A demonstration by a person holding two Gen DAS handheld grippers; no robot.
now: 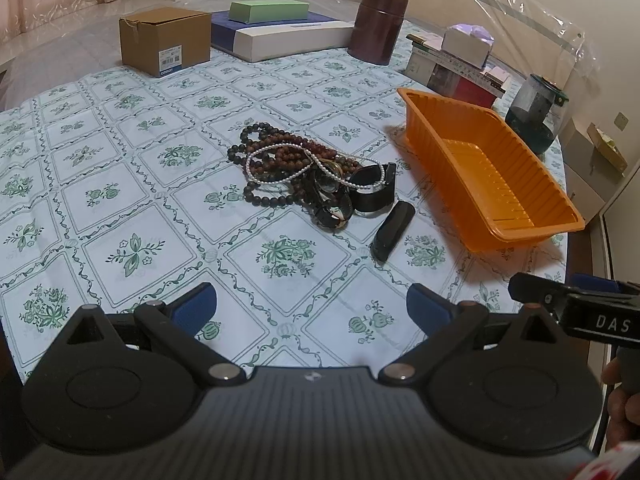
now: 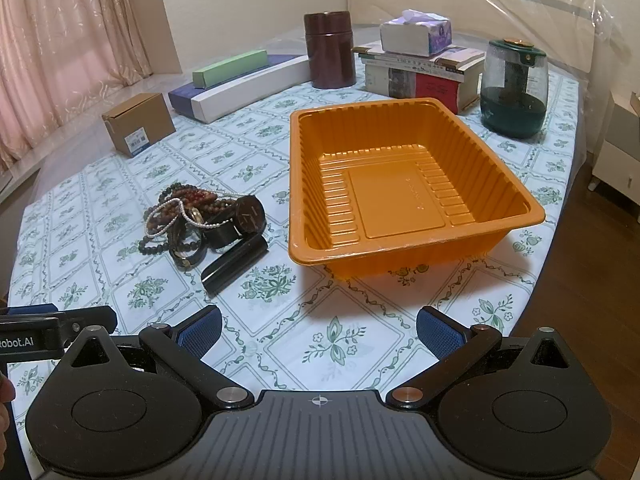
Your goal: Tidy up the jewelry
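Observation:
A tangled pile of jewelry [image 1: 296,168] [image 2: 192,216] lies mid-table: dark and brown bead strings, a white pearl strand [image 1: 280,160], a black watch [image 2: 248,212] and a black oblong case [image 1: 392,236] [image 2: 236,262]. An empty orange plastic tray [image 1: 488,200] [image 2: 400,248] stands to its right. My left gripper [image 1: 312,304] hovers open near the front edge, short of the pile. My right gripper [image 2: 320,328] is open too, in front of the tray, with nothing between its blue pads [image 2: 438,336].
Along the back stand a cardboard box [image 1: 166,40], flat boxes [image 1: 280,28], a dark brown canister [image 2: 329,50], stacked books with a tissue pack [image 2: 416,68] and a green glass jar [image 2: 514,88]. The flowered tablecloth [image 2: 340,344] ends at the right over wooden floor.

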